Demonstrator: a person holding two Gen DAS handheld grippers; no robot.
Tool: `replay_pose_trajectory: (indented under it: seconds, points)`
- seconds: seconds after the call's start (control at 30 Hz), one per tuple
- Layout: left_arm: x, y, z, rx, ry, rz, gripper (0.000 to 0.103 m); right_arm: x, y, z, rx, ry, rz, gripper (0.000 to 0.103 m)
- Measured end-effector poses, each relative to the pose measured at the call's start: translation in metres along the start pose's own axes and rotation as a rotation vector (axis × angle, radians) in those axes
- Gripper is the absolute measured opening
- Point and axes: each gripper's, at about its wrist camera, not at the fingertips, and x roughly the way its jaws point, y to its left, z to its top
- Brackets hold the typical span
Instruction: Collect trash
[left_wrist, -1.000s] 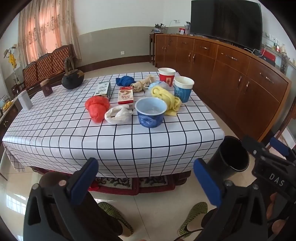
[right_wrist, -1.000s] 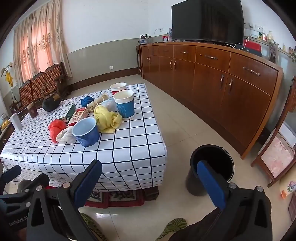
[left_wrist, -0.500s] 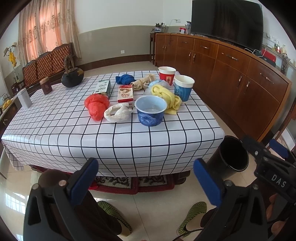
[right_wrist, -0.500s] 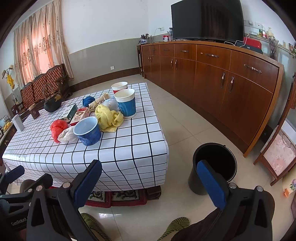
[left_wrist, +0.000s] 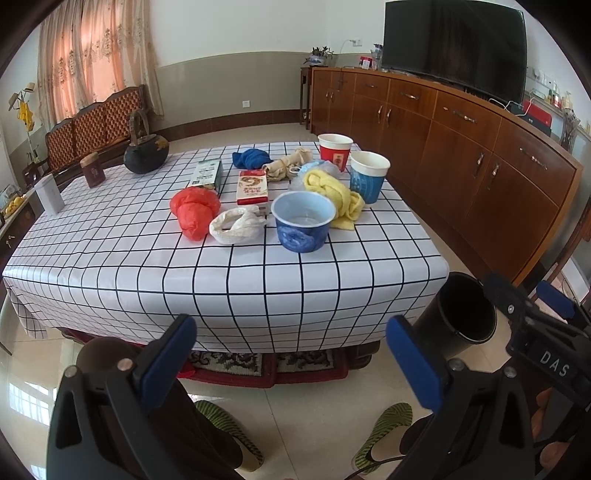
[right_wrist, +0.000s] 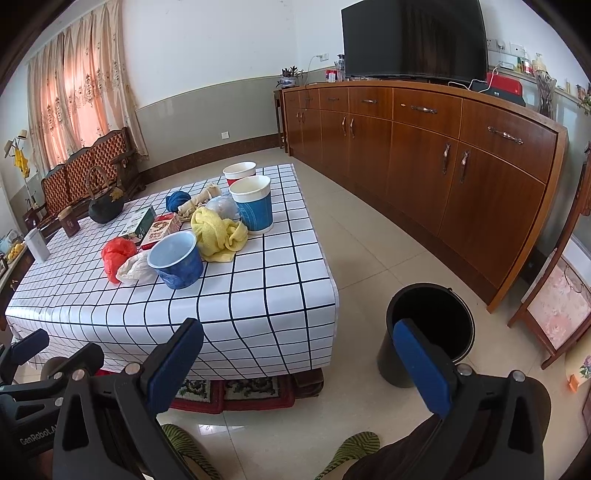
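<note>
Now, with both the left gripper (left_wrist: 286, 350) and right gripper (right_wrist: 295, 354) spread and empty, carry the jaws forward to the trash on the surface (left_wrist: 184, 266), blue bowl (left_wrist: 303, 225) first, trash bin (right_wrist: 430, 328) waiting just ahead-right.

My left wrist cam sat low off the near edge of the table (left_wrist: 258, 280), facing across it toward the sideboard (left_wrist: 461, 155) and TV, well back from the clutter. My right wrist cam sat off the table's right corner, angled left over it, with the bin (right_wrist: 430, 332) close ahead. Both views shared the tabletop, bin, sideboard and TV.
</note>
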Motion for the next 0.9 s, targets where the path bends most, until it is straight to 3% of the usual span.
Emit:
replay_pose_trajectory:
  seconds: [0.9]
  points:
    - [-0.0001,0.0004,0.0019,0.003,-0.005,0.0,0.103,0.0003,0.0012,0.0007,0.0,-0.007,0.0,0.103]
